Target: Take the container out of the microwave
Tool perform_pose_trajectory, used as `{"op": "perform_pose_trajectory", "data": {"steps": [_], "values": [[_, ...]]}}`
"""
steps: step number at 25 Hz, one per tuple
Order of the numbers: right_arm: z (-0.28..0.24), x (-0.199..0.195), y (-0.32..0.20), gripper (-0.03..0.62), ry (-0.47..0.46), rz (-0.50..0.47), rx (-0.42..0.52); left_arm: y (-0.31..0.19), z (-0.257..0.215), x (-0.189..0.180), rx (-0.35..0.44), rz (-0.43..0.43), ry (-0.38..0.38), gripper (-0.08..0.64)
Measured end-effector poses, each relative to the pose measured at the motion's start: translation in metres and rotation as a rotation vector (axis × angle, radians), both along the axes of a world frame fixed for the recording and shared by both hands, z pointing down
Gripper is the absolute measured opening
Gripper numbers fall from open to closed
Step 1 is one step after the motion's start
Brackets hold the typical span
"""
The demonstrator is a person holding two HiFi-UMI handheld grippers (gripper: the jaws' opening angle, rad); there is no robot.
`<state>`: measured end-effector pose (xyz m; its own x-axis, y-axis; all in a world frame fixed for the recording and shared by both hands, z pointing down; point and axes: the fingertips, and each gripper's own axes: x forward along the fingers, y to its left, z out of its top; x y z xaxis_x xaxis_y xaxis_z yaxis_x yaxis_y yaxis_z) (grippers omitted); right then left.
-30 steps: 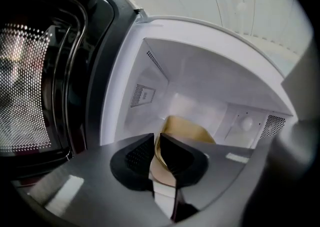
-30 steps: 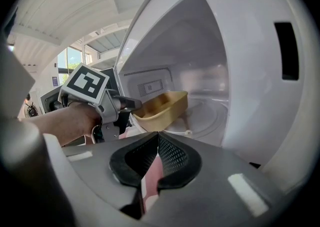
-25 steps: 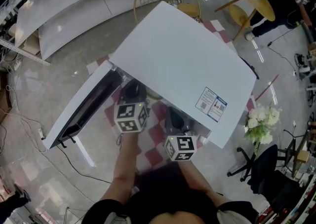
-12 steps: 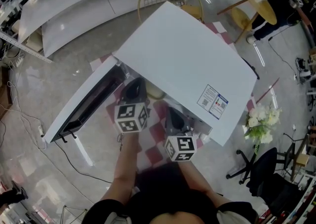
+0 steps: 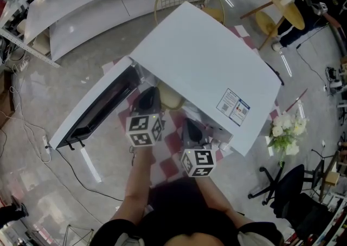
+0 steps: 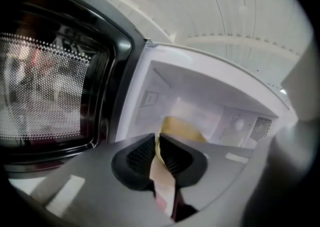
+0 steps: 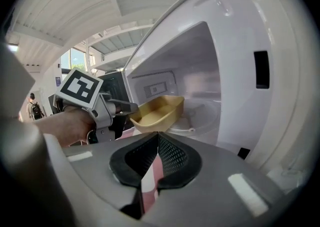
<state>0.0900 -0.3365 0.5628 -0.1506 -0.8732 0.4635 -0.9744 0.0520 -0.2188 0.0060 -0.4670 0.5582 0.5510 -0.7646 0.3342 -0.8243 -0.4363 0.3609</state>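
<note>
Yellow container (image 7: 157, 111), rim pinched as the left gripper (image 6: 156, 142) fingers (image 6: 136, 157) just tightened, now hangs at the microwave (image 5: 217, 66) mouth, further out than 1 second ago; right gripper (image 7: 158, 146) fingers closed, empty.

The tabletop (image 5: 160, 174) is covered by a red-and-white checked cloth (image 5: 176, 120), which shows below the left claw (image 6: 156, 152) and the right claw (image 7: 157, 151). Just ahead of both claws a white microwave (image 5: 217, 66) stands on the cloth. Its door (image 5: 95, 112) is swung open on the left claw's outer side.
</note>
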Motion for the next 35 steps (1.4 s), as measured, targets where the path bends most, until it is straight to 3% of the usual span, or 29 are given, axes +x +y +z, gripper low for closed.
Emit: {"op": "perform_pose_trajectory", "data": {"steps": [35], "values": [[-0.023, -0.021, 0.034, 0.002, -0.003, -0.052, 0.065, 0.068, -0.010, -0.053, -0.009, -0.064, -0.028, 0.034]]}}
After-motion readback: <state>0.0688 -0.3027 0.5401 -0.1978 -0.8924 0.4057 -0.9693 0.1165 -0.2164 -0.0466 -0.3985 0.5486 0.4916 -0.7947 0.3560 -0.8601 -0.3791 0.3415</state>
